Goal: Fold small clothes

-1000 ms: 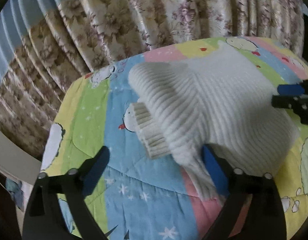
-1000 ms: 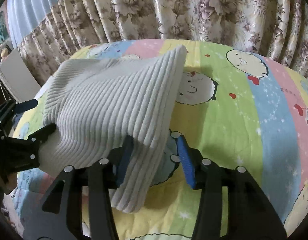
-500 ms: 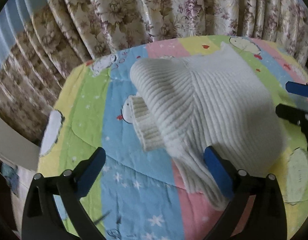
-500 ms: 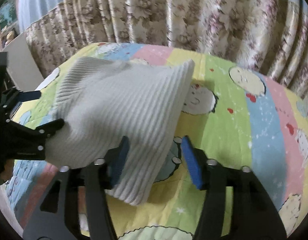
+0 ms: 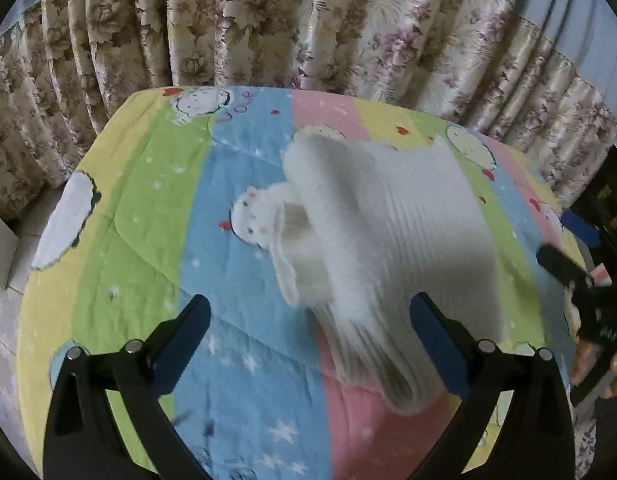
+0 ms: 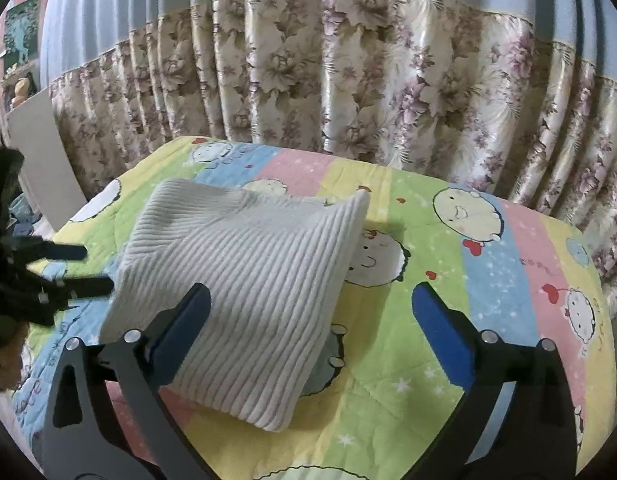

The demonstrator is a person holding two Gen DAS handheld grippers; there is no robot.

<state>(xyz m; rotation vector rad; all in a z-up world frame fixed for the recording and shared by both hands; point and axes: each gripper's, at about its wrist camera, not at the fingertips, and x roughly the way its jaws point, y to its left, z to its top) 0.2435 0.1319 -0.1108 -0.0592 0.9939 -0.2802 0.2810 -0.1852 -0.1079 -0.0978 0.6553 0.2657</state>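
Observation:
A white ribbed sweater [image 5: 392,236] lies folded on the colourful cartoon quilt [image 5: 148,208]; a cuffed sleeve pokes out at its left side. My left gripper [image 5: 308,332] hovers open above the sweater's near corner, its pads clear of the cloth. In the right wrist view the sweater [image 6: 248,276] rests flat. The right gripper [image 6: 312,320] hangs over its near edge with jaws opening wide, and no pad presses the knit. Each gripper also shows in the other's view: right gripper [image 5: 568,268], left gripper [image 6: 64,276].
Floral curtains [image 6: 348,80] hang close behind the quilt's far edge. A white board [image 6: 40,160] leans at the left. The quilt drops off at its rounded edges. A person's hand [image 5: 588,360] holds the right gripper at the picture's edge.
The right gripper's jaws spread from around the sweater's edge to wide apart, releasing it. Both grippers rose and drew back. The sweater settled flat on the quilt.

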